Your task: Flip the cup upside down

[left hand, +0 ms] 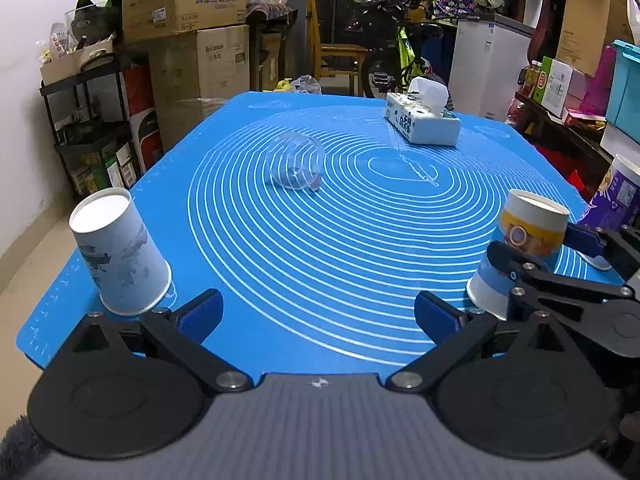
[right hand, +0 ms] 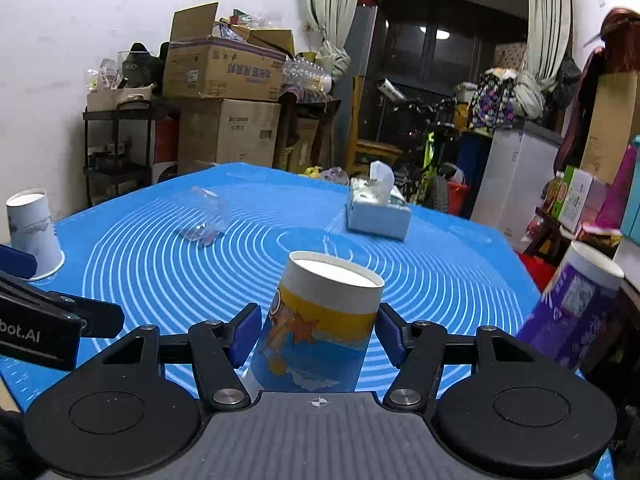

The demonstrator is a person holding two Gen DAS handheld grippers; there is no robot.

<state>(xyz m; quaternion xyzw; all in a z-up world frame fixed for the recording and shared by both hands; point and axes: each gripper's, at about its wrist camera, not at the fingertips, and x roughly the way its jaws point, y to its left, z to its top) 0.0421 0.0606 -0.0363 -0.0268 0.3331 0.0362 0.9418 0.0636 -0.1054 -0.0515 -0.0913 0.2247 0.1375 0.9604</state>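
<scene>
A yellow-and-blue paper cup (right hand: 320, 328) stands upside down on the blue mat (right hand: 440, 272), wide rim down. My right gripper (right hand: 316, 334) has its pads on both sides of the cup, touching or nearly touching it. The cup also shows in the left wrist view (left hand: 520, 252), with the right gripper's fingers (left hand: 516, 260) around it. My left gripper (left hand: 318, 316) is open and empty over the mat's near edge. A grey-printed white paper cup (left hand: 120, 252) stands upside down to its left. A clear plastic cup (left hand: 294, 162) lies on its side mid-mat.
A tissue box (left hand: 422, 118) lies at the far right of the mat. A purple paper cup (right hand: 568, 312) stands at the right edge. Cardboard boxes (left hand: 184, 4), a black shelf (left hand: 80, 120), a bicycle (left hand: 400, 52) and a white cabinet (left hand: 488, 68) surround the table.
</scene>
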